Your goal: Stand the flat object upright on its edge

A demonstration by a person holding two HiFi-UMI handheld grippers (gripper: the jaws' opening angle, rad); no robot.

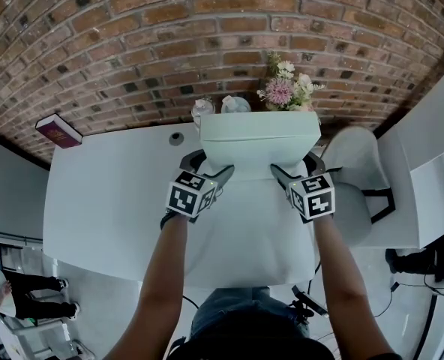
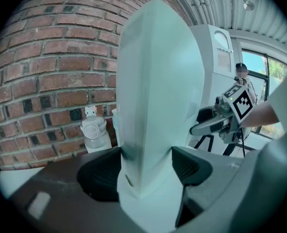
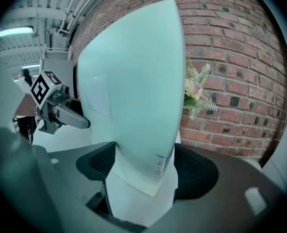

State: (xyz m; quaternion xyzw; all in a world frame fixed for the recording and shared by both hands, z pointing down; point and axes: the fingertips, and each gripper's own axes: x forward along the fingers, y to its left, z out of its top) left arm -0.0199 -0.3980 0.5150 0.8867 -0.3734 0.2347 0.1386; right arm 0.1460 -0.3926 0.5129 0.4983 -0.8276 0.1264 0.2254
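The flat object is a pale mint, cushion-like slab (image 1: 259, 137) held upright over the white table (image 1: 109, 201), with the brick wall behind it. My left gripper (image 1: 209, 167) is shut on its lower left corner and my right gripper (image 1: 297, 165) on its lower right corner. In the left gripper view the slab (image 2: 158, 96) rises straight up from between the dark jaws of the left gripper (image 2: 148, 171), with the right gripper (image 2: 201, 127) beyond it. In the right gripper view the slab (image 3: 134, 101), with a small tag, fills the right gripper (image 3: 143, 171). Whether its bottom edge touches the table is hidden.
A bunch of flowers (image 1: 286, 88), a clear bottle (image 1: 202, 111) and a second container (image 1: 235, 105) stand along the wall behind the slab. A maroon book (image 1: 58, 131) lies at the far left corner. A white chair (image 1: 357, 171) stands to the right.
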